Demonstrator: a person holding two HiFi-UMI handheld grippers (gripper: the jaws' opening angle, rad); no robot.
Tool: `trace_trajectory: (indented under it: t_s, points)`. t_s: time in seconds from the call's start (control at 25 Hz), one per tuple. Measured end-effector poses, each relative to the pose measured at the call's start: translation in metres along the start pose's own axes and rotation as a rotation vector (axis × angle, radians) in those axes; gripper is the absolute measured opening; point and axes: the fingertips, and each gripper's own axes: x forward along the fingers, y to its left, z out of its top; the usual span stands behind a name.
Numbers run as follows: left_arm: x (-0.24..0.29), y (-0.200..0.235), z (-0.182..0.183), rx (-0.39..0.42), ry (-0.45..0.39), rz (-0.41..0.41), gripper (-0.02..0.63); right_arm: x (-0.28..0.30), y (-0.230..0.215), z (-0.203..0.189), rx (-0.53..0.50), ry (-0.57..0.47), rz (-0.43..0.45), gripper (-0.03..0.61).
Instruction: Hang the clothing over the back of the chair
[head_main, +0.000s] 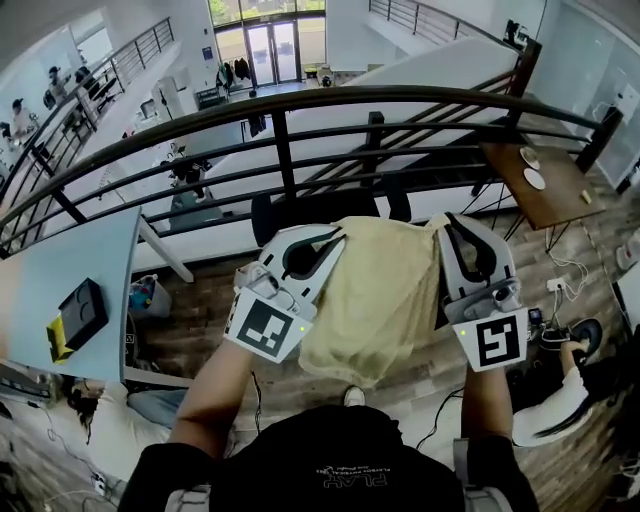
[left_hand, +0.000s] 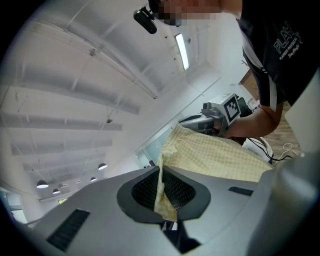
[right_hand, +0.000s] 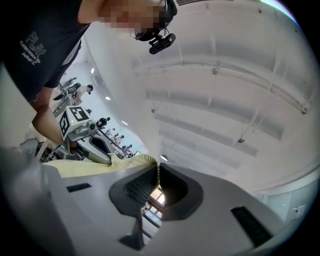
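Head view: 2 hand-held grippers (head_main: 322, 238) (head_main: 452, 224), extended forward, pinch the clothing (head_main: 375, 300).

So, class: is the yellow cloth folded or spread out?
Spread out: the cloth hangs stretched between the left claw and right claw.

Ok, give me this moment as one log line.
left tool: shut on yellow garment | right tool: shut on yellow garment | garment: stretched between both, by black chair | hung: not yet
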Motion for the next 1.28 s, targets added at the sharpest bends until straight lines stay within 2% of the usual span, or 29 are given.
trace_trajectory:
  t_s: [0.56,0.8,0.96,1.12,1.28]
  points:
    - [0.058,0.013,-0.017,0.043,0.099,0.055,0.023,0.028,-0.043,-0.054,0.021,-0.001,0.168,0.032]
    - [0.07,0.019,-0.035,0.015,0.147,0.092,0.023,0.045,-0.047,-0.07,0.026,-0.02,0.242,0.032]
    - [0.072,0.024,-0.045,0.025,0.193,0.111,0.023,0.054,-0.045,-0.077,0.046,-0.038,0.29,0.032]
    - [0.072,0.026,-0.059,0.004,0.227,0.13,0.023,0.06,-0.039,-0.09,0.002,-0.033,0.351,0.032]
    - [0.074,0.022,-0.074,-0.021,0.24,0.114,0.023,0.065,-0.029,-0.114,-0.059,0.029,0.416,0.032]
